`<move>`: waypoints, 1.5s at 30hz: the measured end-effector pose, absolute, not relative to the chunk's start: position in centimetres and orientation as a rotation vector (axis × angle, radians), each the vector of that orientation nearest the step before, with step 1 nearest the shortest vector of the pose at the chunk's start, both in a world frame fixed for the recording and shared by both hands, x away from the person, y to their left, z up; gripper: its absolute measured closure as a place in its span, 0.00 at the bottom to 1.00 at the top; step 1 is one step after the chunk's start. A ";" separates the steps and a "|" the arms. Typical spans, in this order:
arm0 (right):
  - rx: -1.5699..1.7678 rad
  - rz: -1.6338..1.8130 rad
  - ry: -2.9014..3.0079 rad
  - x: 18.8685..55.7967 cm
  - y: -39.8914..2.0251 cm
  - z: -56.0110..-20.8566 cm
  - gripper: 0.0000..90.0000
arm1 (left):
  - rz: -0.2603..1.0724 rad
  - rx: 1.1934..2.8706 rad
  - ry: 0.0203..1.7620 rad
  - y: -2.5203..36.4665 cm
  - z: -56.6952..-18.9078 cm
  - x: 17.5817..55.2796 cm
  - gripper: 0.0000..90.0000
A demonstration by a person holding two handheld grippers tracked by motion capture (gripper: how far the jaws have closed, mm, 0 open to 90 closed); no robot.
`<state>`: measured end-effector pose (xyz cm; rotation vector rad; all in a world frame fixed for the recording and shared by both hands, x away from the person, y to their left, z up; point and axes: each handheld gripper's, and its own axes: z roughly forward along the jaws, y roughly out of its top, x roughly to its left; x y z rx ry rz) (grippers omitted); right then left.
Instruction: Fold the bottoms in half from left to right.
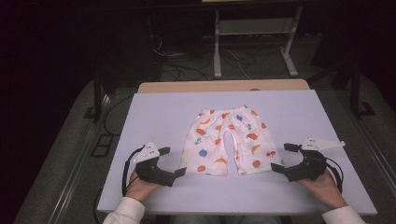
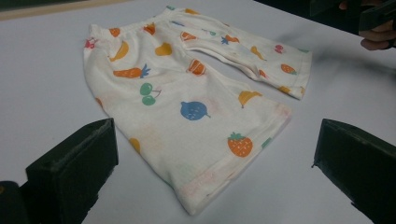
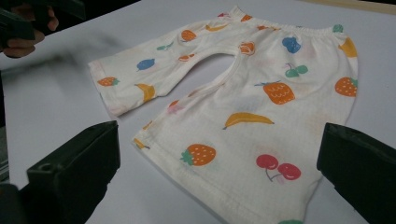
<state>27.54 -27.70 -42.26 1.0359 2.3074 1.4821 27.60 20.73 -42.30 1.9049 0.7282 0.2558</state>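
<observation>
Lying flat on the white counter (image 1: 154, 107), near its middle: a small pair of fruit-print shorts (image 1: 227, 140), waistband toward the far edge, both leg hems toward the near edge.

At the near left, resting just beside the left leg hem: the left gripper (image 1: 171, 162), jaws standing wide apart, holding nothing, pointing toward that hem. Seen from its own view, the hem (image 2: 243, 154) lying between and ahead of the jaws, not touching either.

In the middle, looking light, thin and limp; likely folding and sagging as soon as lifted, not slippery, not fragile. Best taken by pinching an edge, probably the doubled hem corner of each leg or the gathered waistband, since flat cloth offers little to bite on.

At the near right: the right gripper (image 1: 283, 157), likewise gaping and empty, close beside the right leg hem, perhaps just touching it; hard telling from above.

No containers anywhere on the counter.
</observation>
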 end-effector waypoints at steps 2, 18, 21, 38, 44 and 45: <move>1.035 1.481 2.306 27.5 -27.7 -42.2 0.00 | 0.256 1.902 0.729 20.7 -42.3 27.6 0.00; 1.051 1.475 2.309 27.3 -27.5 -41.9 0.00 | 0.265 1.903 0.730 20.7 -42.3 27.6 0.00; 1.050 1.481 2.301 27.3 -27.4 -41.7 0.00 | 0.263 1.907 0.730 20.7 -42.3 27.6 0.00; 1.058 1.455 2.331 27.7 -26.1 -40.6 0.00 | 0.267 1.917 0.731 20.6 -42.5 27.4 0.00; 1.029 1.457 2.351 28.5 -25.1 -39.7 0.00 | 0.270 1.915 0.739 20.7 -42.5 27.3 0.00; 1.025 1.463 2.358 28.6 -25.0 -39.6 0.00 | 0.273 1.917 0.737 20.7 -42.5 27.4 0.00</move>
